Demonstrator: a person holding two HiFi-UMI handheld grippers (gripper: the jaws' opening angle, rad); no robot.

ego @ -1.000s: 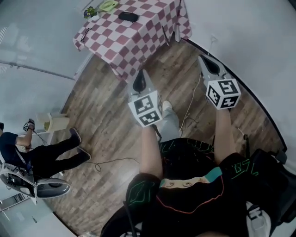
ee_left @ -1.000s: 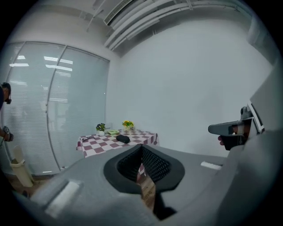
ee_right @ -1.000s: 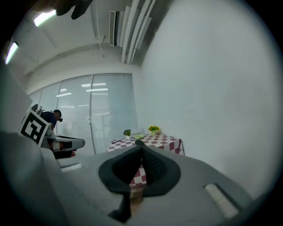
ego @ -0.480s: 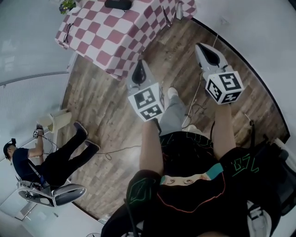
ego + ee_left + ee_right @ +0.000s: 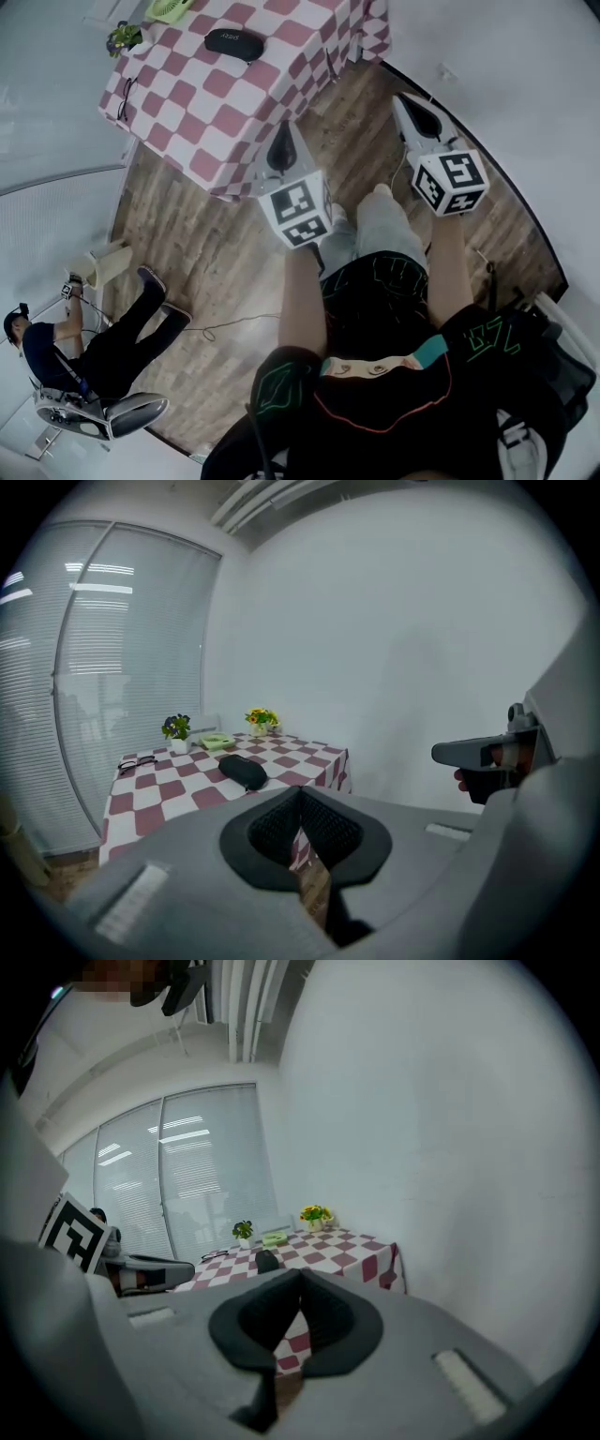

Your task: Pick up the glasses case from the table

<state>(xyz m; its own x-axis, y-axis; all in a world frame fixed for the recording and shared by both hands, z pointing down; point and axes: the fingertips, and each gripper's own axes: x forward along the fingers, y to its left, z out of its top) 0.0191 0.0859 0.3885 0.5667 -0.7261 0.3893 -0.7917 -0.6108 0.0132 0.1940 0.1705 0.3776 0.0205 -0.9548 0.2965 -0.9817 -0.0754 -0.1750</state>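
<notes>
Lying on the checked table (image 5: pixel 187 122) at the upper left of the head view, the black case (image 5: pixel 234 43) sits near the table's top edge in the frame, well apart from both grippers. A plant (image 5: pixel 122 37) and a green dish (image 5: pixel 169 7) stand beyond it at the very top. A pair of glasses (image 5: pixel 120 89) rests by the table's left edge.

The left gripper (image 5: pixel 282 141) is at frame centre, just off the table's near corner. The right gripper (image 5: pixel 417 112) is to its right, and both are over the wood floor (image 5: pixel 216 253). In each gripper view the dark pads meet with nothing between them, so both pairs of jaws are closed and empty. The case shows small above the tips, left of centre. A person (image 5: pixel 84 347) sits on a chair at the lower left.
</notes>
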